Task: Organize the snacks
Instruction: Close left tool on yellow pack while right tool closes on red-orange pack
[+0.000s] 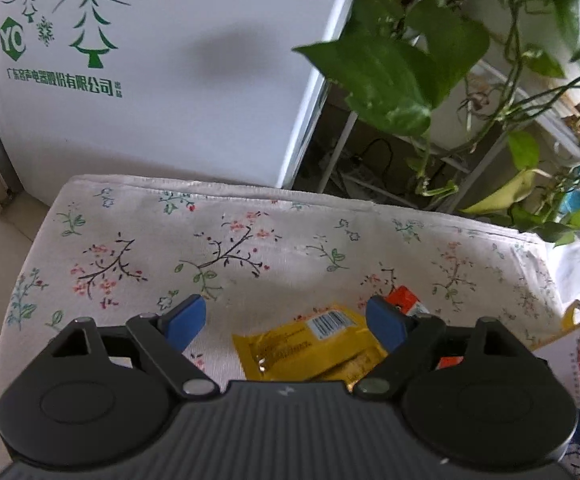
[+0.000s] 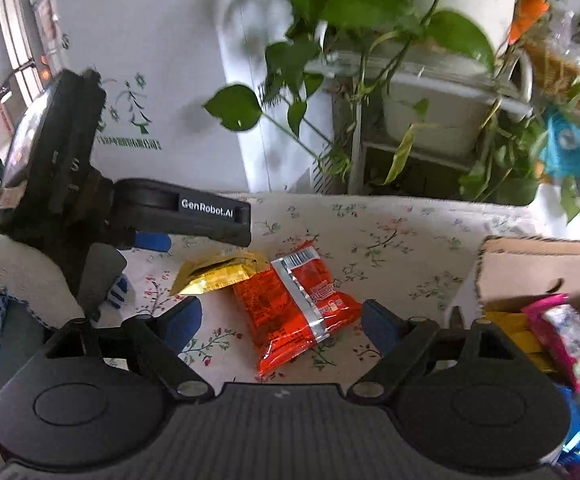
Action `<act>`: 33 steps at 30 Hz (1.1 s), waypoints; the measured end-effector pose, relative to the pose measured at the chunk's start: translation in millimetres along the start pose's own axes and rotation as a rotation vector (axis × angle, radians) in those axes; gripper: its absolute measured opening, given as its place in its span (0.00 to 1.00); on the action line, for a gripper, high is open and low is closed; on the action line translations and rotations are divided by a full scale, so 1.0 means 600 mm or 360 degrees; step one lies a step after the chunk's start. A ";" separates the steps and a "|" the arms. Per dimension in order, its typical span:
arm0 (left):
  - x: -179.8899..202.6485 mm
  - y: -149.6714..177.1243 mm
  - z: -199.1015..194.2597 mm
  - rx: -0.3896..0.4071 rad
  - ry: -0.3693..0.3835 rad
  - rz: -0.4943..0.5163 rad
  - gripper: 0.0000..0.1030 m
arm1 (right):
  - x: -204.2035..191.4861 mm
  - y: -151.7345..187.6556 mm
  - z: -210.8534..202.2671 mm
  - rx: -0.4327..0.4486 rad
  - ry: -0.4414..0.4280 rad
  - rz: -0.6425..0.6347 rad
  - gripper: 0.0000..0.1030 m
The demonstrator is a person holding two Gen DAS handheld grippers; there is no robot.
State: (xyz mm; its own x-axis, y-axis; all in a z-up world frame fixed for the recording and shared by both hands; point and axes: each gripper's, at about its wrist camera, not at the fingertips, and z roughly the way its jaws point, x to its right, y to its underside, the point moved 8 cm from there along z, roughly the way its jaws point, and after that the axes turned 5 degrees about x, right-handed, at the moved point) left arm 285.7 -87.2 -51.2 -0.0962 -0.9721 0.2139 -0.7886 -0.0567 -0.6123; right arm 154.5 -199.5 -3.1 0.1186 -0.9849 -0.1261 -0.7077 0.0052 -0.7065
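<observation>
Both my grippers stand open, nothing held. Landmark: red snack packet [image 2: 295, 312] on the floral cloth [image 2: 409, 240]. It lies framed between my right gripper [image 2: 280, 322] jaws, long axis slanting away toward the left. Yellow packet [image 1: 309, 344] touches its far-left corner and sits between my left gripper [image 1: 286, 320] jaws. Cardboard box [image 2: 537, 272], right of the red packet, holds other snacks. Judged: right takes red.

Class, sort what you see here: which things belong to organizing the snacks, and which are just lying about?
Belong to the job:
yellow snack packet
red snack packet
cardboard box
pink snack packet

Just lying about:
potted plant
white appliance
wicker basket
</observation>
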 end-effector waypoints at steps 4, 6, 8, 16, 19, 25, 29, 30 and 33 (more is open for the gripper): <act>0.004 0.000 0.019 -0.0036 0.0005 0.0001 0.85 | 0.000 -0.004 0.036 0.0004 0.0024 -0.0057 0.89; 0.007 0.000 0.025 -0.0050 0.0015 0.0019 0.85 | -0.004 -0.008 0.049 0.0012 0.0016 -0.0096 0.90; 0.005 0.002 0.032 -0.0057 -0.0007 0.0046 0.86 | -0.008 -0.009 0.065 0.0009 -0.0004 -0.0122 0.91; -0.024 0.012 0.020 -0.0046 -0.0062 0.0136 0.86 | -0.013 0.008 0.121 -0.0039 0.0011 -0.0224 0.92; -0.033 0.018 0.011 -0.0053 -0.0065 0.0153 0.84 | -0.019 0.023 0.129 -0.0102 0.0076 -0.0346 0.88; -0.040 0.038 -0.007 -0.0025 -0.0064 0.0284 0.66 | -0.018 0.038 0.105 -0.0145 0.0047 -0.0227 0.73; -0.048 0.059 -0.031 -0.0006 -0.0040 0.0301 0.62 | -0.015 0.057 0.070 -0.0177 0.0059 -0.0092 0.73; -0.049 0.066 -0.039 -0.0011 -0.0025 0.0298 0.61 | -0.015 0.063 0.059 -0.0188 0.0072 -0.0055 0.73; -0.055 0.088 -0.063 -0.0032 0.0015 0.0258 0.58 | -0.016 0.084 0.029 -0.0233 0.0110 0.0011 0.73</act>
State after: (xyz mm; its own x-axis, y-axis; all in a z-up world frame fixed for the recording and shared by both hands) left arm 224.4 -49.4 -62.0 -0.2287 -0.9660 0.1204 -0.7741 0.1054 -0.6242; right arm 129.7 -186.6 -49.7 0.0688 -0.9945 -0.0787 -0.8030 -0.0084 -0.5960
